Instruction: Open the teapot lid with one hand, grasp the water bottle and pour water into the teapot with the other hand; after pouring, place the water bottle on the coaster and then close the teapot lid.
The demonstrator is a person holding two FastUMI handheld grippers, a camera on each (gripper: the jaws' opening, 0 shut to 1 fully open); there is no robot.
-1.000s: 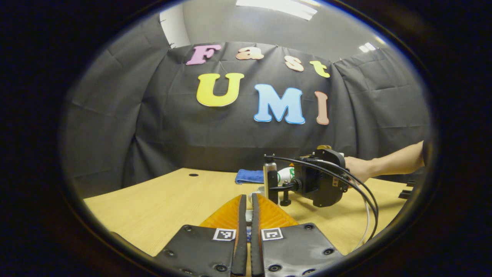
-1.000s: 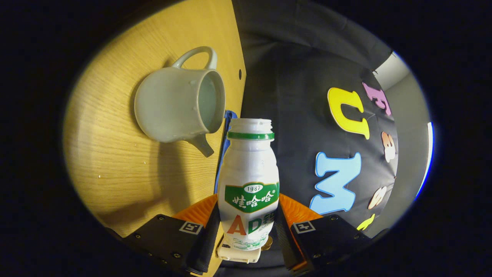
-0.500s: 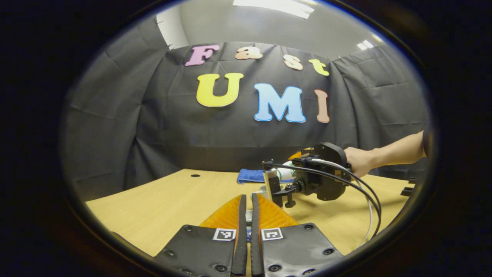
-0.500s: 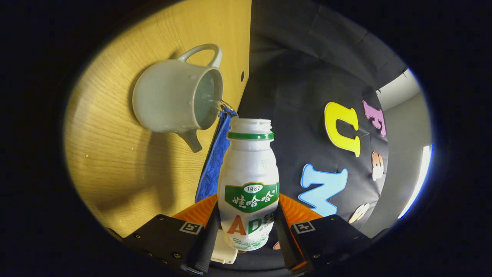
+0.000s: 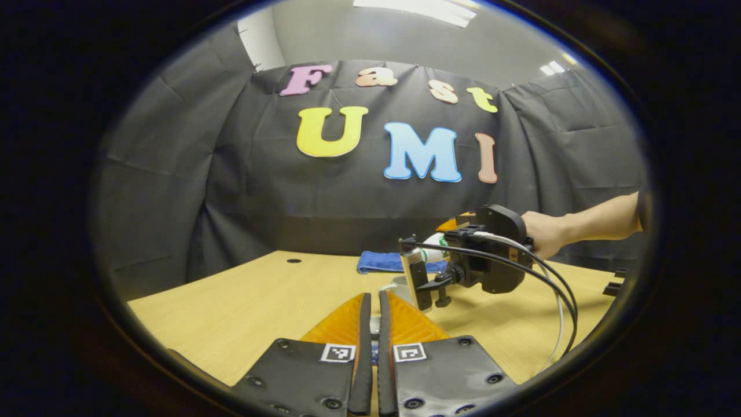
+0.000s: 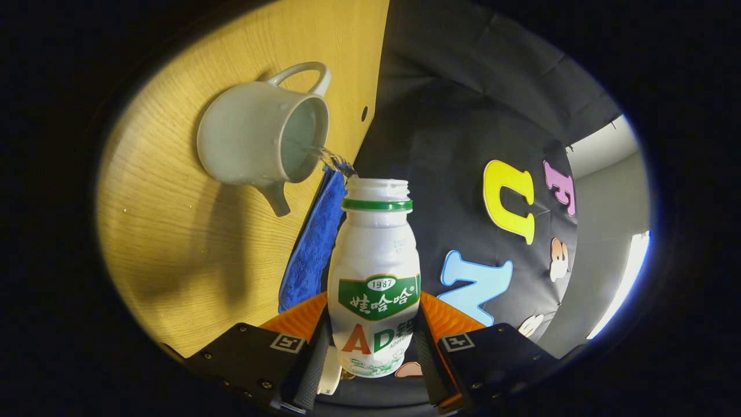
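My right gripper (image 6: 375, 310) is shut on a white bottle (image 6: 375, 255) with a green label and no cap, tipped over on its side. A thin stream of water (image 6: 330, 157) runs from its mouth into the open top of the pale teapot (image 6: 243, 145), which stands on the wooden table (image 6: 173, 243). In the left gripper view, my left gripper (image 5: 371, 304) is held low over the table, shut, with a pale sliver of the teapot lid (image 5: 375, 327) between its fingers. Beyond it a hand (image 5: 541, 237) holds the right gripper over the teapot's rim (image 5: 398, 284).
A blue cloth mat (image 6: 310, 249) lies flat on the table just behind the teapot, also seen as a blue cloth mat (image 5: 385, 262) in the left gripper view. The table's far edge has a small hole (image 5: 294, 261). A black cable (image 5: 556, 301) loops down from the right gripper.
The bottle has tipped further and water now streams from its mouth into the teapot. The right gripper has risen slightly. My left gripper has stayed put.
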